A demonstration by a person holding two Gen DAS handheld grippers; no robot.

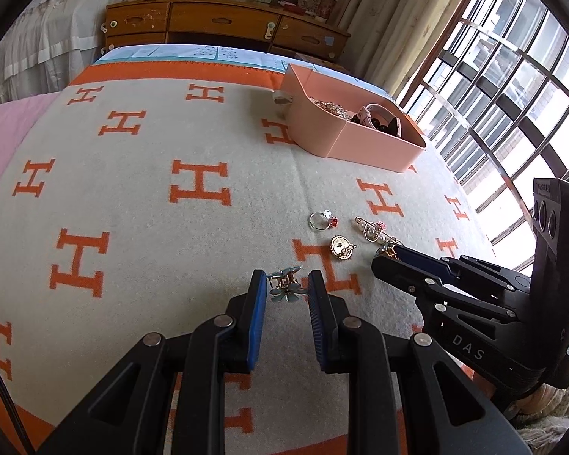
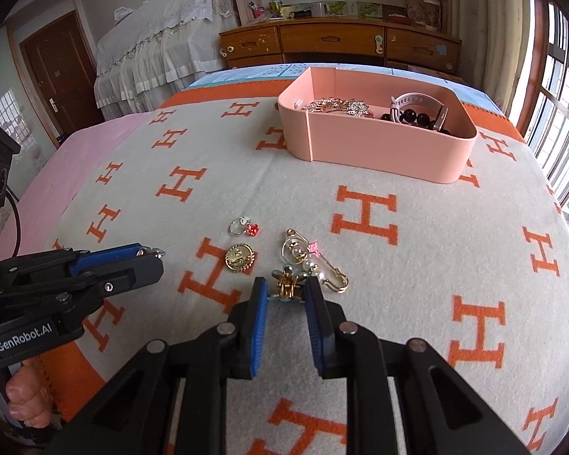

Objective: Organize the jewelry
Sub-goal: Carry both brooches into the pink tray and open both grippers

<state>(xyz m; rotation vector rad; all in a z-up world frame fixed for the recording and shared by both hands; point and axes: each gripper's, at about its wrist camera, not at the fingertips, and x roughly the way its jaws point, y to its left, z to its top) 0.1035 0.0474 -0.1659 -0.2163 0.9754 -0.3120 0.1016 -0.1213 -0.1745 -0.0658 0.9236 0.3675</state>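
The near wall of the pink box (image 2: 375,148) hides the lower parts of the jewelry inside it, the right gripper (image 2: 285,291) covers part of the flower clip (image 2: 284,284), and both views crop the blanket (image 2: 417,265).

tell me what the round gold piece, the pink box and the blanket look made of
Round gold piece: likely gold-toned metal, shiny with an embossed face and beaded rim. Pink box: probably matte plastic, with smooth, thin, even walls. Blanket: fuzzy woven or knitted fabric, wool-like, with a soft nap and orange H pattern.
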